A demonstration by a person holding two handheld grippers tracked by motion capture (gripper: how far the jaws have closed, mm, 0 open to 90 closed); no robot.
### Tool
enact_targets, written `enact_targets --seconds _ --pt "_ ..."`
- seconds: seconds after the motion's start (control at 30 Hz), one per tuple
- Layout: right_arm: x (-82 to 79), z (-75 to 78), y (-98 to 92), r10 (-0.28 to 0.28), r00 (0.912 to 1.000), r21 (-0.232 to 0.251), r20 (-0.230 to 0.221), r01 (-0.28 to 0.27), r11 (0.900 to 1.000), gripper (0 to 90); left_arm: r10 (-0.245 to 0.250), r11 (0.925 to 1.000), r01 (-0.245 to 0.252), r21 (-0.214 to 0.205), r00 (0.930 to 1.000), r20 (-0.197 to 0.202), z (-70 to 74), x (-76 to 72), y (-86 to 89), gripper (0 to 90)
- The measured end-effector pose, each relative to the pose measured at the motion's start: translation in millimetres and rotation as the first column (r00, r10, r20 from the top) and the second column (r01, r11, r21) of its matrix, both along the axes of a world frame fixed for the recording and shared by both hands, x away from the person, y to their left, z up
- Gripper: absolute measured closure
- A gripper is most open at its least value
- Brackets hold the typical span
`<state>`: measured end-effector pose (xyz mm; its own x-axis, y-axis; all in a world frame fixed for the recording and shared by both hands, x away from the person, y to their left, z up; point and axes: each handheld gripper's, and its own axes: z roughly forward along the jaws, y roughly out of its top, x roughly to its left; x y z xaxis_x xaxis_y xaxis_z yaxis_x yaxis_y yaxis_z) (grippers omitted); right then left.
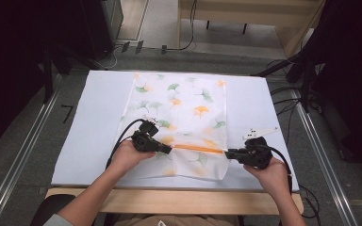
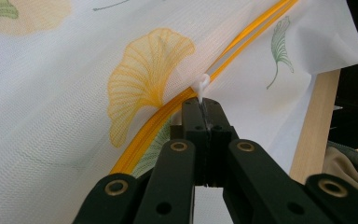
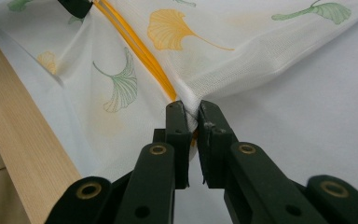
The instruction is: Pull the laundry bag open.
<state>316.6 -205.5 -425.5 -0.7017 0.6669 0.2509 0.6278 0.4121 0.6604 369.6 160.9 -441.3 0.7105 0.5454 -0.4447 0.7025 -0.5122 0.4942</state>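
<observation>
white table [image 1: 99, 117] under printed mesh bag [image 1: 179, 108], orange zipper [image 1: 195, 149] pinched taut

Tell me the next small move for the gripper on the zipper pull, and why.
Probably slide the left hand-held gripper along the orange zipper toward the right hand-held gripper. Its jaws are shut on the white zipper pull, the right one pinches the mesh laundry bag at the zipper's end, and the zipper stretches taut between them.

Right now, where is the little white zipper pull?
In the left gripper view the white zipper pull sticks up from the left gripper, pinched on the orange zipper of the leaf-print bag.
</observation>
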Motion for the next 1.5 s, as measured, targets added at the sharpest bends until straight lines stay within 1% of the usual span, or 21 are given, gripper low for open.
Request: enact_targets --seconds 0.13,0.3,0.43,0.6,0.67,0.73,0.8,1.5 --pt "-0.5 1.6 0.7 0.004 1.0000 0.008 0.008 -0.005 1.0000 85.5 0.000 1.0000 0.000 0.004 1.0000 -0.002 -0.5 0.5 1.7 90.0" --pt "0.1 1.6 -0.2 0.003 1.0000 0.008 0.009 -0.003 1.0000 85.5 0.007 0.9998 -0.007 0.018 0.9999 -0.009 -1.3 1.0 8.4 90.0" --pt "1.0 1.4 -0.9 0.002 1.0000 0.009 0.008 -0.002 1.0000 85.5 0.012 0.9993 -0.012 0.035 0.9998 -0.015 -1.7 1.5 18.5 90.0" --pt "2.3 1.2 -1.0 0.002 1.0000 0.004 0.003 -0.002 1.0000 85.5 0.042 0.9984 -0.041 0.040 0.9989 -0.020 -0.7 -1.8 32.6 90.0" --pt "2.6 1.3 -0.8 0.001 1.0000 0.006 0.002 -0.001 1.0000 85.5 0.041 0.9981 -0.040 0.048 0.9990 -0.020 -0.5 -2.7 39.6 90.0" --pt "2.7 1.2 0.5 0.004 1.0000 0.006 0.002 -0.004 1.0000 85.5 0.059 0.9973 -0.058 0.045 0.9981 -0.019 0.1 -4.2 47.6 90.0" --pt "3.2 0.9 1.4 0.010 0.9999 0.004 0.003 -0.010 0.9999 85.5 0.063 0.9973 -0.062 0.040 0.9979 -0.019 0.6 -4.2 49.9 90.0" --pt "3.7 0.3 0.2 -0.001 1.0000 -0.003 -0.006 0.001 1.0000 85.5 0.060 0.9977 -0.059 0.034 0.9980 -0.020 1.1 -5.0 46.2 90.0"
